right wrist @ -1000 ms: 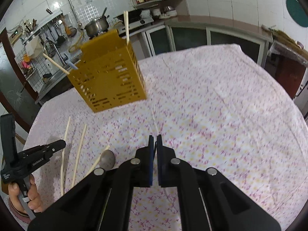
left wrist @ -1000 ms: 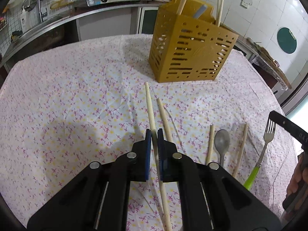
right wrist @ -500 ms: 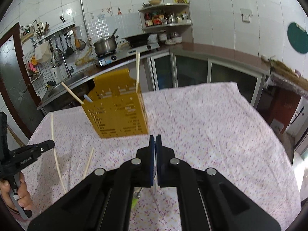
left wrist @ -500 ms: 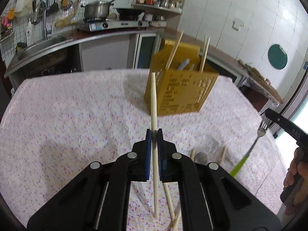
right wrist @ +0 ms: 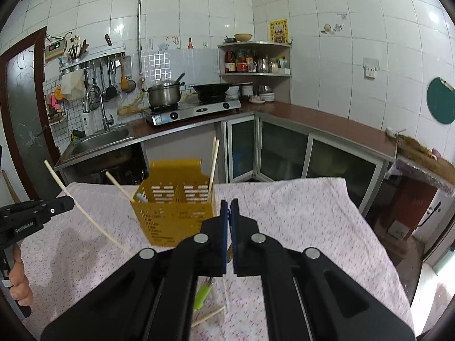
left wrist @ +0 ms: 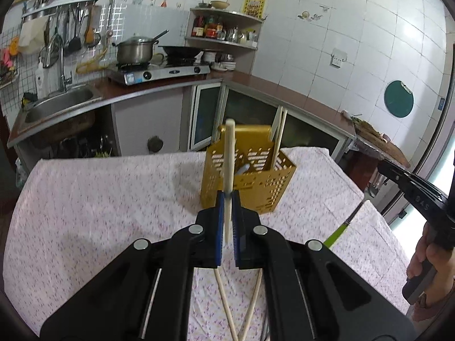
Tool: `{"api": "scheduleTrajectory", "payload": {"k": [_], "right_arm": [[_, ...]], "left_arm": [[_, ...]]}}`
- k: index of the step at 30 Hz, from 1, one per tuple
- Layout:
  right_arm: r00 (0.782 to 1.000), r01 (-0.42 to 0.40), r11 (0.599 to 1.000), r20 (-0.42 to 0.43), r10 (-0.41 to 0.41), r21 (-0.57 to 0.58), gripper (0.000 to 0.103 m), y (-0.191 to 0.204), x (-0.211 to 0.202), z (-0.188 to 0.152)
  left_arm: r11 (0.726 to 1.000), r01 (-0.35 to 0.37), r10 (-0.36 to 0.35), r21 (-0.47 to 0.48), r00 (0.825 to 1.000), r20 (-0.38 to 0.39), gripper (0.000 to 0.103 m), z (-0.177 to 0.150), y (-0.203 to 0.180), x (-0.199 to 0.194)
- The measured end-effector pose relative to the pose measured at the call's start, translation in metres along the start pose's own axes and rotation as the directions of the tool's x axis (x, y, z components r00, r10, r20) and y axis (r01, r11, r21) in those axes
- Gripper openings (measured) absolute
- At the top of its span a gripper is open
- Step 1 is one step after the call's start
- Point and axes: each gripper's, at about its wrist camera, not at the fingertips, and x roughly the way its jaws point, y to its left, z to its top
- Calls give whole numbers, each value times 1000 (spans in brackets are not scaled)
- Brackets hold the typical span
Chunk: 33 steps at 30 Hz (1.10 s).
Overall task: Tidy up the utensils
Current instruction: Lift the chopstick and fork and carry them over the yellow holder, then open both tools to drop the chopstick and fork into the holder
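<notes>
the left tongs point(left wrist: 227, 199), at the centre of the left view, were clenched on a pale wooden chopstick point(left wrist: 229, 159) that stood nearly upright between the blue pads, its tip level with the top of the yellow holder point(left wrist: 250, 182) beyond it. the right tongs point(right wrist: 229, 207) were clamped on the fork point(right wrist: 203, 292); only its lime-green plastic handle showed, hanging below the black arms in the lower middle of the right view. the holder stood on the worktop point(left wrist: 99, 199), a slotted plastic box with an inner divider, already carrying a few chopsticks and a blue-handled piece. two more chopsticks point(left wrist: 241, 307) lay crossed on the flowered cloth at the bottom of the left view. to do this step well, i judged each piece should go over its own compartment, be tipped steep so the lower end clears the rim, and be let go only once that end is inside; the sticks leaning out of the box could catch a new one. the chopstick was smooth, round and slim, so it could swivel in the pads if knocked; the light, thin-walled box might slide on the soft cloth if pushed sideways.
</notes>
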Motion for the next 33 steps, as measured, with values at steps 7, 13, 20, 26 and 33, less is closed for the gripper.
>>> {"api": "scheduleTrajectory", "payload": {"k": [7,13,20,26,33], "right_arm": [[1000,3,1000,17,-3,11,2,-7,14,24],[999,10,1000,43,-11,15,2,-8,24,58],[994,39,999,102,-38,-15,2,5,34,111],[990,65,995,127,-55,-73,2,26,56,135],[995,56,991,93,-45,-123,2,40,97,123]], "left_arm": [[999,-10,8,46,999,36,3,30,-18,-4],[998,-15,10,63,997,71,3,66,-27,-6],[998,4,-11,65,994,109,3,112,-40,-5],[996,-18,6,84,991,134,3,143,-45,12],[993,-37,26,109,994,106,3,135,-33,60]]}}
